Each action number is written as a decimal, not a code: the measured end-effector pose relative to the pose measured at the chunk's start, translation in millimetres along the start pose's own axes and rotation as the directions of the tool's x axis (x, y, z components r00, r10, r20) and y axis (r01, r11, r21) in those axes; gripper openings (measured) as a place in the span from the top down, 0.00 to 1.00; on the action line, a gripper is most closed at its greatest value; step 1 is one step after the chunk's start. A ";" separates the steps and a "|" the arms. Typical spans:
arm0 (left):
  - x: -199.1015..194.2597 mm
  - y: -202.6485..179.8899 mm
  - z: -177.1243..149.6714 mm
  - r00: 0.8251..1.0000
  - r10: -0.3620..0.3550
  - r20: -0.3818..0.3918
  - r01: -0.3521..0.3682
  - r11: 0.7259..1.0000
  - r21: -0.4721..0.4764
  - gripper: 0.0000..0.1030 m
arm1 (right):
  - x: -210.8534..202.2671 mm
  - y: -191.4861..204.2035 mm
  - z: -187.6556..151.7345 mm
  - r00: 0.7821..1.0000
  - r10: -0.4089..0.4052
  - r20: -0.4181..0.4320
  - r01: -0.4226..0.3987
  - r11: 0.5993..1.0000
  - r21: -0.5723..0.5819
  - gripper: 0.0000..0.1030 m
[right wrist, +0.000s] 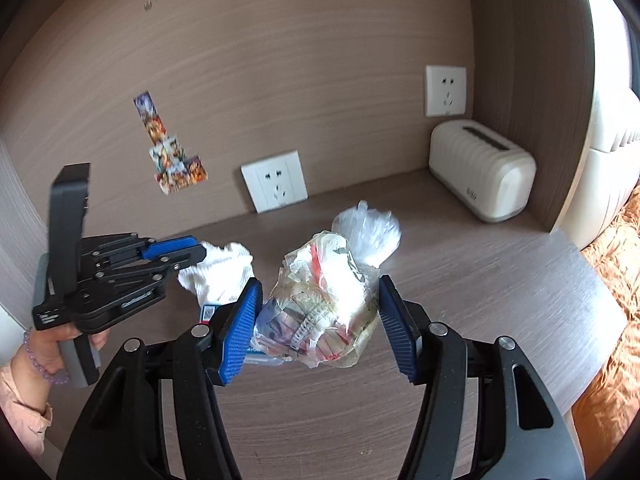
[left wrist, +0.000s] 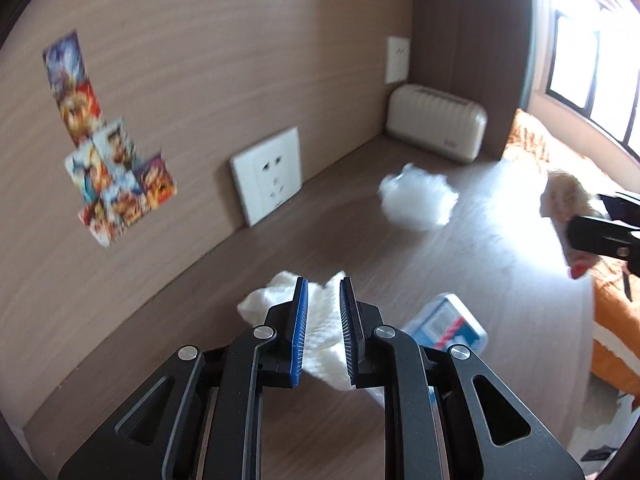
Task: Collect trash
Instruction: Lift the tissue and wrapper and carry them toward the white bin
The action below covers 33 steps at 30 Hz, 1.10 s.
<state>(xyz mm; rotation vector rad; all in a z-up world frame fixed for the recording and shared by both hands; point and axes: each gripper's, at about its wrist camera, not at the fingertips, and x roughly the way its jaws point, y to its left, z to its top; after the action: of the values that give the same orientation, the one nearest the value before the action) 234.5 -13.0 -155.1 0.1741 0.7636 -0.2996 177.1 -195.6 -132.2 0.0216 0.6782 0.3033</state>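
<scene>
Early stage, nothing yet binned: left gripper [left wrist: 324, 316] fingers clamped on crumpled white tissue [left wrist: 320, 332] above bench [right wrist: 500, 292]; right gripper [right wrist: 318, 320] fingers apart around crumpled clear-plastic wrapper bundle [right wrist: 324, 308]; white plastic wad [right wrist: 368, 232] untouched behind.

In the left wrist view the stickers [left wrist: 108, 152] at the left are smeared, their pictures unreadable. The blue-and-white packet [left wrist: 448, 326] lies half behind the left gripper's [left wrist: 324, 320] right finger. At the right edge the right gripper [left wrist: 612, 236] is cut off, and the bag it perhaps holds is washed out by glare.
</scene>
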 end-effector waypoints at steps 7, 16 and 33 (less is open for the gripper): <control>38.1 17.7 -8.7 0.996 -0.055 -0.072 0.050 0.997 -0.062 0.74 | 14.8 11.0 2.9 1.000 0.018 -0.013 -0.018 1.000 -0.009 0.42; 60.0 14.1 -18.8 0.990 0.019 -0.140 -0.021 1.000 -0.011 0.83 | 19.4 6.0 6.9 1.000 0.016 -0.007 -0.016 1.000 0.021 0.42; -56.3 -56.8 14.6 0.988 -0.146 0.043 0.144 0.988 0.047 0.86 | -42.7 -11.5 -0.8 0.997 -0.038 0.069 0.035 0.998 0.054 0.42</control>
<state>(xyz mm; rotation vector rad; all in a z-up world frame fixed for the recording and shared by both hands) 187.0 -58.9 -107.9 0.1530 0.7250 -0.4573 148.3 -218.8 -107.9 0.0694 0.6166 0.2486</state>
